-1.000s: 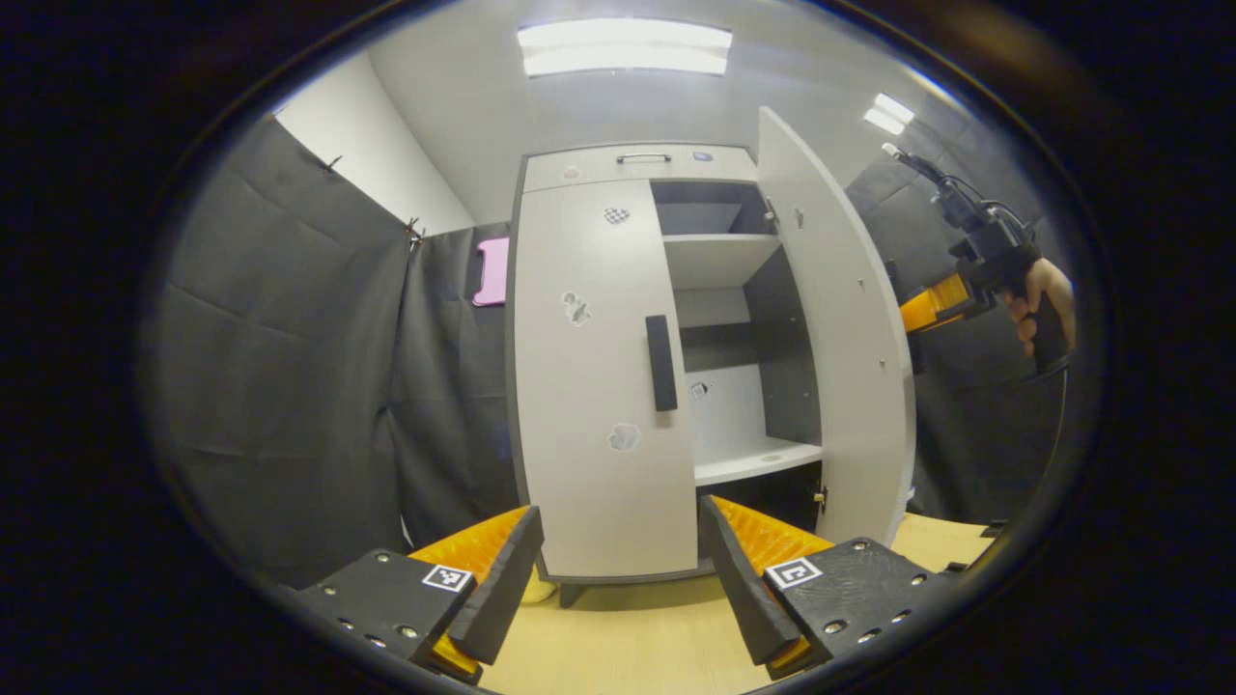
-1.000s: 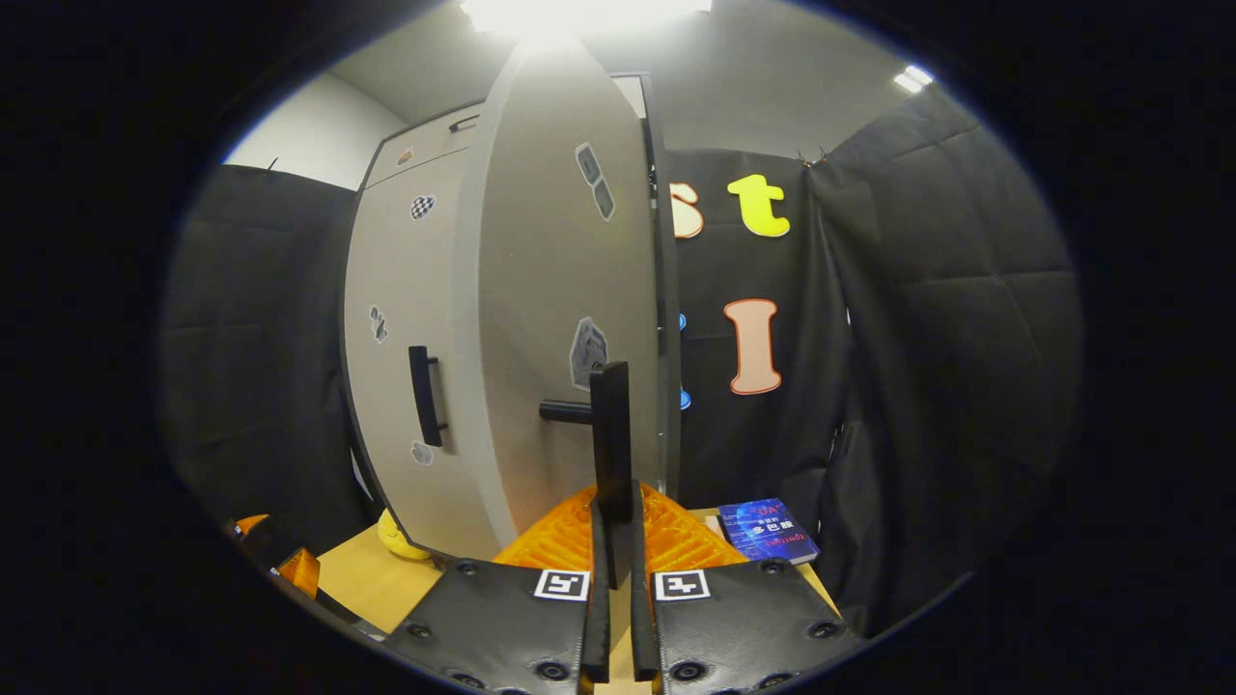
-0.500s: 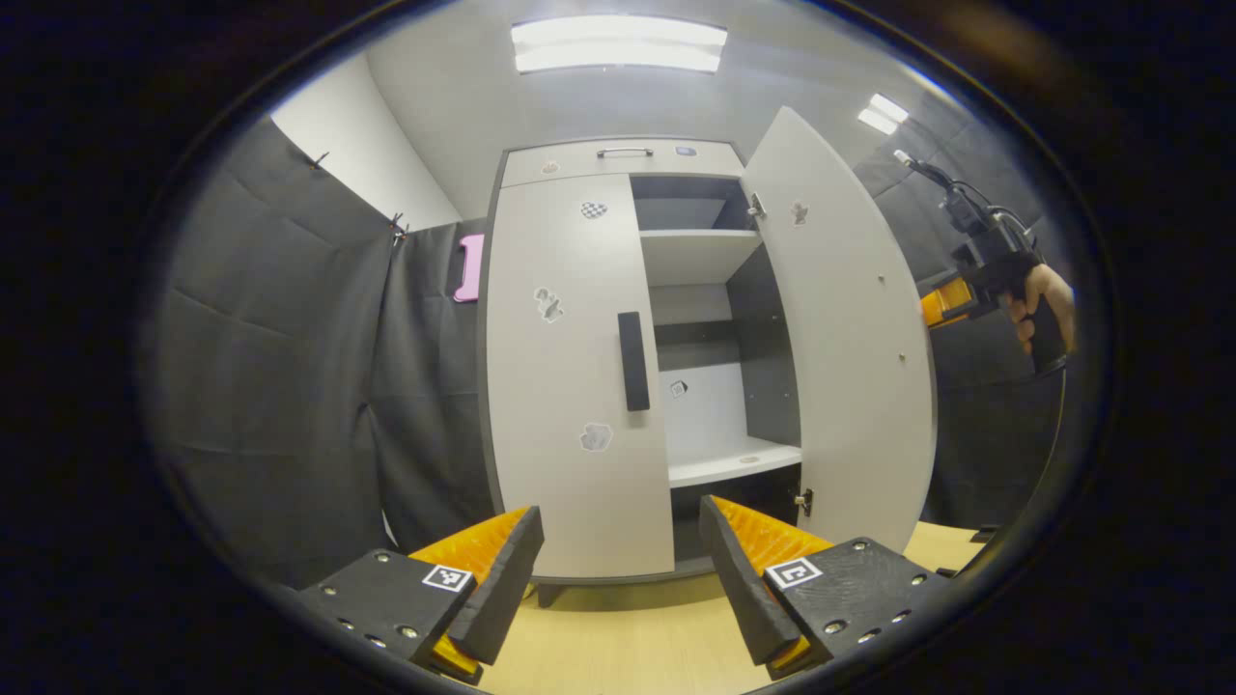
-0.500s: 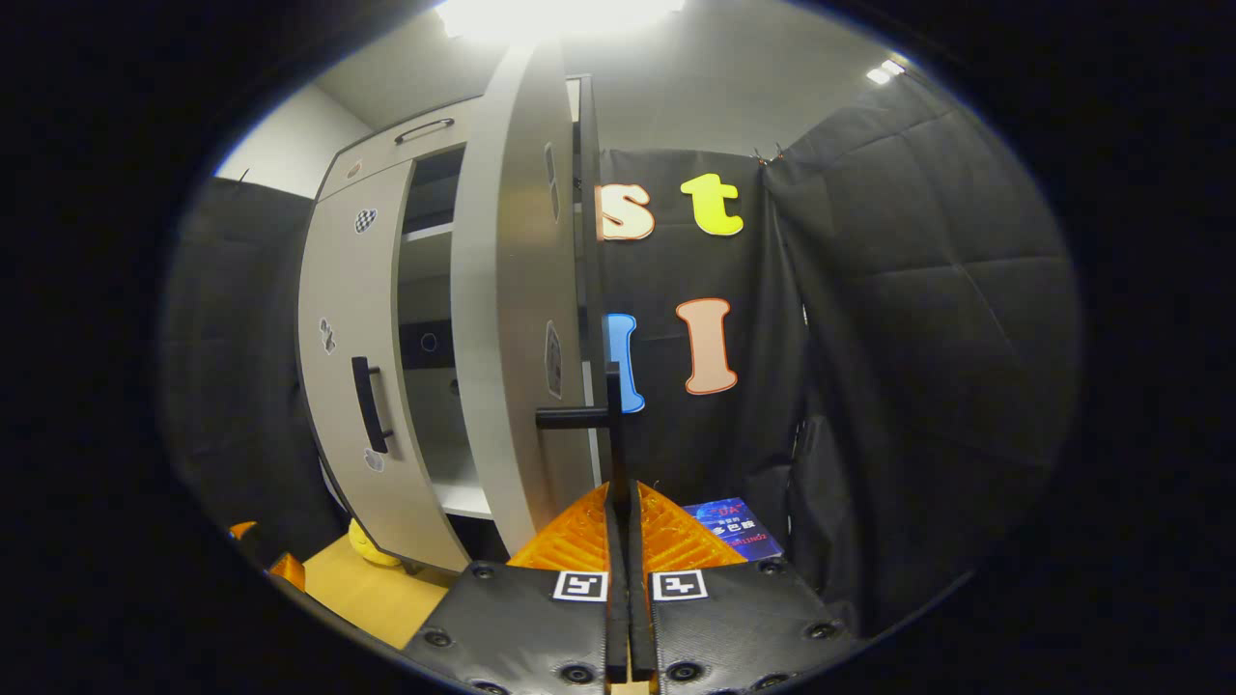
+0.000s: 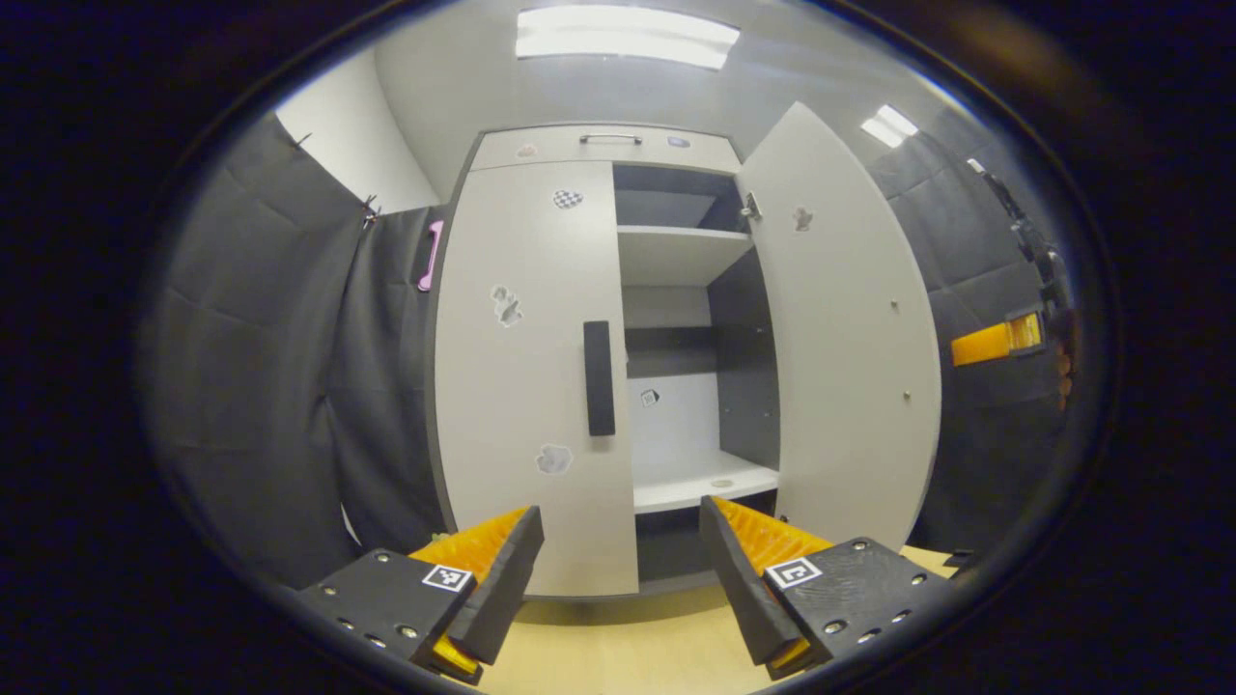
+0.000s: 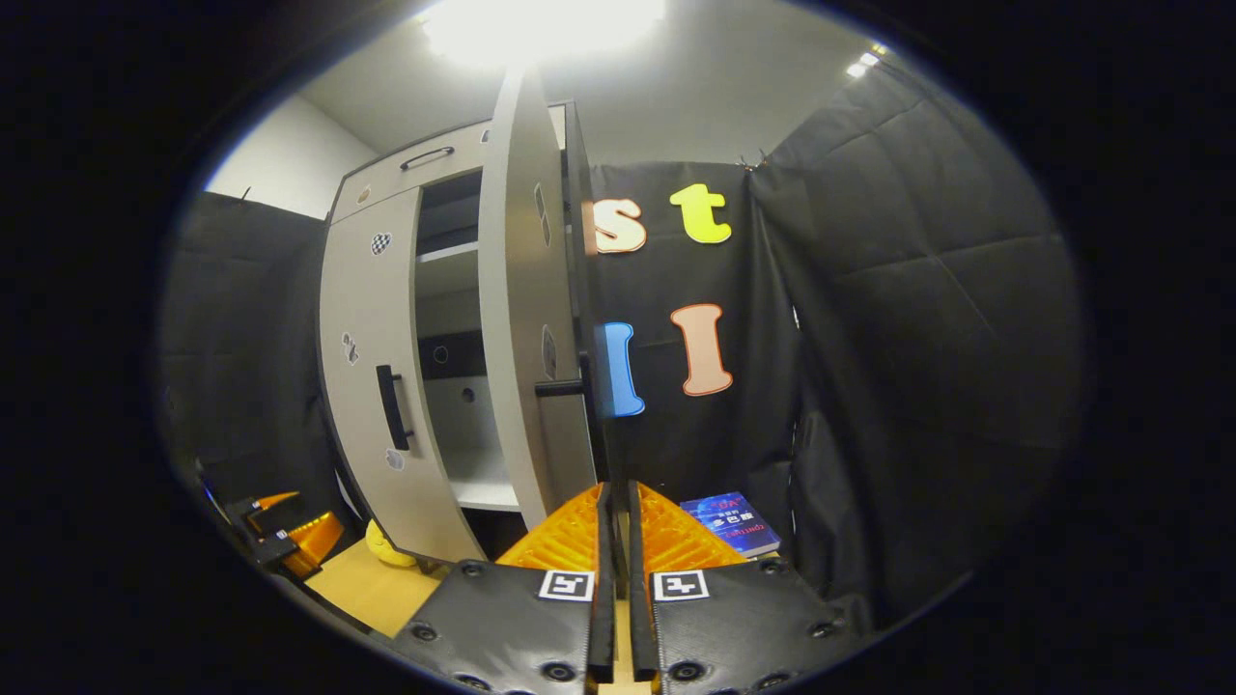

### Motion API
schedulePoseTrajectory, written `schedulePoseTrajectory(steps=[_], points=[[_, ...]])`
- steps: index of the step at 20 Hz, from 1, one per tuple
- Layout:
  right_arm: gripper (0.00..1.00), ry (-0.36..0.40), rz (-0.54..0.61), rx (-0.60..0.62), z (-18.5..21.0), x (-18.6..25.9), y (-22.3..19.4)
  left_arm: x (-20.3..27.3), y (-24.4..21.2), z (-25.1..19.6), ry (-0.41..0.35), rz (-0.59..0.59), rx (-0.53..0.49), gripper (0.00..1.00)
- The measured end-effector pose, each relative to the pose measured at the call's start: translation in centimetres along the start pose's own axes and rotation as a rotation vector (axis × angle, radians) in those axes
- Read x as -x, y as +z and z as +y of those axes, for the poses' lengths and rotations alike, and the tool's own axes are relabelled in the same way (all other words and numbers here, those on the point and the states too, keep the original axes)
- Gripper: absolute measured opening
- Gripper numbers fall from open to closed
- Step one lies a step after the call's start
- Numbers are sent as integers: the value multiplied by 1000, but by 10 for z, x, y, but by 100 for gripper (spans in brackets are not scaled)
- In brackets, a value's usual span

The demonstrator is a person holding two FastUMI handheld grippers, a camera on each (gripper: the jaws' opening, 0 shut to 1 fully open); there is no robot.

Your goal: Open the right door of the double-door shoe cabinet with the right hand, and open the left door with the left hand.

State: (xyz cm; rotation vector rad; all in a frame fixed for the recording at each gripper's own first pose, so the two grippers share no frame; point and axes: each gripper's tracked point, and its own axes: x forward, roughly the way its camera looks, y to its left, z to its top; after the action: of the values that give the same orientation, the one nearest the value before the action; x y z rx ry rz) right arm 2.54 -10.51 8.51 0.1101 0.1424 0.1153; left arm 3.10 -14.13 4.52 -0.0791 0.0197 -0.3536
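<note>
The grey shoe cabinet [image 5: 603,145] stands straight ahead in the left gripper view. Its left door [image 5: 521,367] is closed, with a dark upright handle [image 5: 599,378]. My left gripper [image 5: 618,569] is open, low in front of that door and well short of the handle. The right door [image 5: 840,338] is swung wide, baring the shelves [image 5: 681,256]. In the right gripper view that door [image 6: 512,319] is nearly edge-on, and my right gripper [image 6: 618,492] is shut on the lower end of its handle [image 6: 591,405]. From the left gripper view, the right gripper [image 5: 1004,340] sits just past the door's edge.
A blue book [image 6: 729,521] lies on the wooden surface [image 5: 628,647] to the right of the cabinet. A yellow object [image 6: 386,545] sits at the cabinet's foot. A pink thing [image 5: 430,256] hangs on the black cloth at the left. Cloth walls close in both sides.
The right door has swung further out with the right gripper on its handle. The left gripper has shifted so the left door's handle sits nearer the middle; it stays open.
</note>
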Motion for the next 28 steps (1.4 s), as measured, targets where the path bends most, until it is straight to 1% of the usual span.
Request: schedulePoseTrajectory(steps=[1,2,3,5,6,7,10,12,13,14,15,17,18,20,25,26,28], points=[[5,-12,-8,8,-5,9,0,-8,7,1,-1,-9,0,92],[16,-8,-17,12,-8,17,1,-15,13,0,-6,-16,-2,94],[17,-10,-23,11,-10,19,0,-23,18,0,-10,-23,-7,93],[61,-9,-31,14,-14,29,-4,-40,27,0,-20,-39,-27,94],[83,-27,-36,25,-20,32,-4,-50,32,2,-18,-49,-40,94],[100,-40,-39,36,-24,35,-6,-60,33,5,-9,-51,-51,94],[98,-67,-44,63,-33,41,-11,-88,42,10,7,-54,-43,94],[98,-85,-43,71,-39,45,-13,-107,48,13,2,-52,-25,95],[98,-99,-39,70,-44,45,-15,-115,51,15,4,-51,-20,94],[98,-109,-35,64,-49,46,-16,-122,54,18,9,-52,-20,95],[98,-116,-32,54,-52,48,-17,-130,58,21,15,-56,-22,94],[98,-132,-29,37,-60,49,-19,-147,64,24,23,-62,-41,95],[98,-147,-29,31,-65,50,-19,-154,68,25,28,-68,-56,93],[98,-167,-32,12,-72,51,-19,-170,71,30,47,-74,-77,95],[98,-202,-29,-20,-86,55,-22,-195,69,36,70,-62,-62,95],[98,-206,-25,-25,-87,54,-23,-200,70,37,72,-62,-63,94],[98,-203,-5,-37,-86,54,-27,-209,71,41,81,-62,-57,95]])
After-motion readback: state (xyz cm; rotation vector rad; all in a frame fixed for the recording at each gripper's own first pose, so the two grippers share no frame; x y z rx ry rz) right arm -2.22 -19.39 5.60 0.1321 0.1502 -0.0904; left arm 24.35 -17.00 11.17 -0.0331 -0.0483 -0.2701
